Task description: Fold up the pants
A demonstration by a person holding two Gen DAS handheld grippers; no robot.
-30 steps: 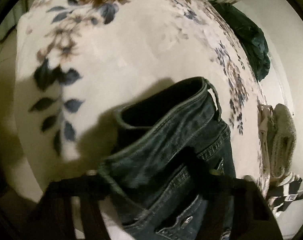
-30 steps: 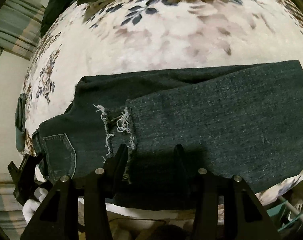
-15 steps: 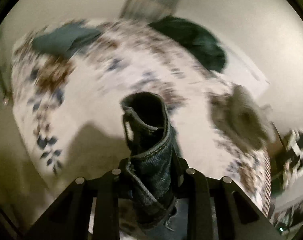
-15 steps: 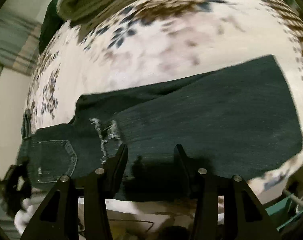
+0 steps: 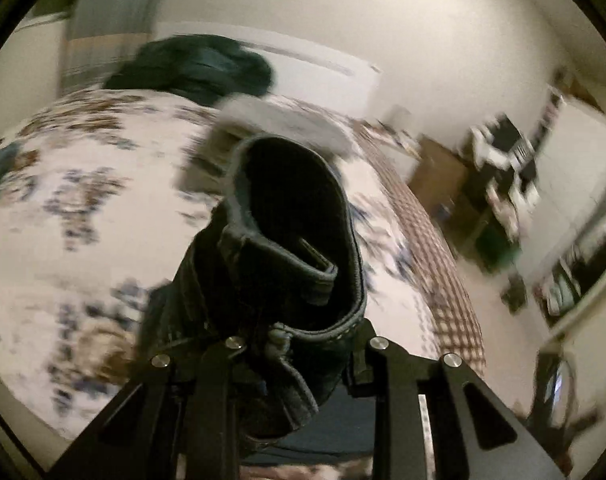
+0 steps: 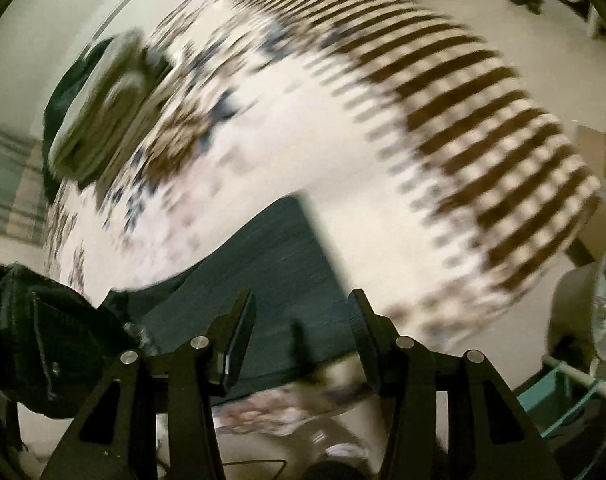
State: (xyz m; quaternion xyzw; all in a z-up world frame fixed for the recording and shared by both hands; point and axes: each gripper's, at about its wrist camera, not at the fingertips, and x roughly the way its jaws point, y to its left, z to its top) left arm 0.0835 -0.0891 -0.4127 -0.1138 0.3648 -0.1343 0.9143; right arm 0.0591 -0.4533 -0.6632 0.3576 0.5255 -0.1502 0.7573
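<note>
Dark blue jeans lie on a floral bedspread (image 5: 83, 208). My left gripper (image 5: 291, 344) is shut on the jeans' waistband (image 5: 287, 240), which stands up in a lifted loop in front of the camera. In the right wrist view the folded jeans legs (image 6: 263, 264) lie flat on the bed, and the lifted waist part with a back pocket (image 6: 51, 344) hangs at the far left. My right gripper (image 6: 301, 320) is open and empty, just above the near edge of the legs.
A dark green garment (image 5: 195, 68) and a pale folded towel (image 5: 287, 124) lie at the far side of the bed. A checked blanket edge (image 6: 483, 120) covers the bed's right part. Furniture and clutter (image 5: 503, 168) stand on the floor to the right.
My left gripper has lifted the waistband off the bed and swung it to the right. My right gripper has swung to the right along the legs and stays open.
</note>
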